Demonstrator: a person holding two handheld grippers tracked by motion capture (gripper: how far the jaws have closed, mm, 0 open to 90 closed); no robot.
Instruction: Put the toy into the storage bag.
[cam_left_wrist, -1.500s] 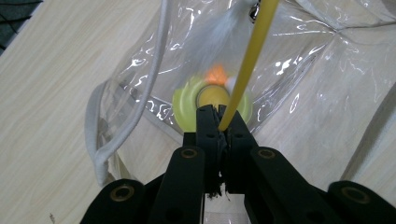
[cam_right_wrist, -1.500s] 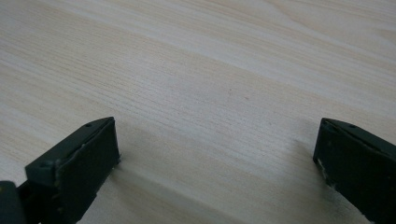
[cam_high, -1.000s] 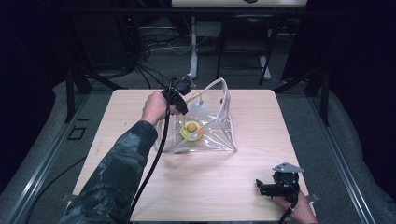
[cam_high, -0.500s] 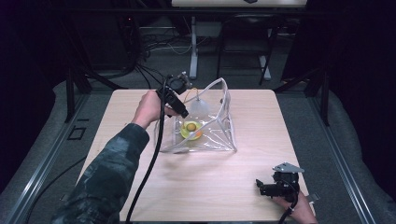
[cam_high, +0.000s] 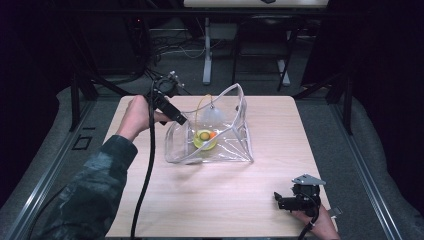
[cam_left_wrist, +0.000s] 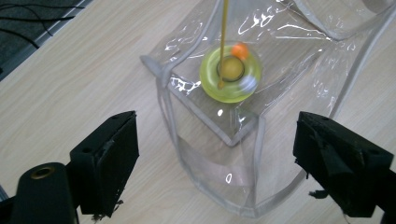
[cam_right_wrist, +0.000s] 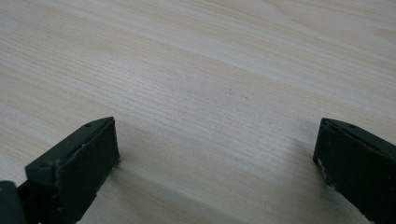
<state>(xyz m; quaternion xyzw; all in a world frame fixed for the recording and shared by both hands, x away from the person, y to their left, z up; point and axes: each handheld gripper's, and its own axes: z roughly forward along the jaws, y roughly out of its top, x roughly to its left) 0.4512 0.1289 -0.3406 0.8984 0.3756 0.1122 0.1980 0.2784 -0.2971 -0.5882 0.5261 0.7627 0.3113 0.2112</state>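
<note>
Black left tool (cam_left_wrist: 217, 163) gapes above clear bag (cam_left_wrist: 261, 107); right tool (cam_right_wrist: 217, 163) wide, low.

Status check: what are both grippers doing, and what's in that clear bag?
Left gripper open, hovering at clear bag edge. Right gripper open, idle over bare table. Yellow ring inside bag. Nothing in the way.

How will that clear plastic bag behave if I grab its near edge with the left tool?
The clear plastic bag looks thin and creased, so it will probably flex and sag. Glossy film may slip. The yellow ring inside could slide as it tilts.
</note>
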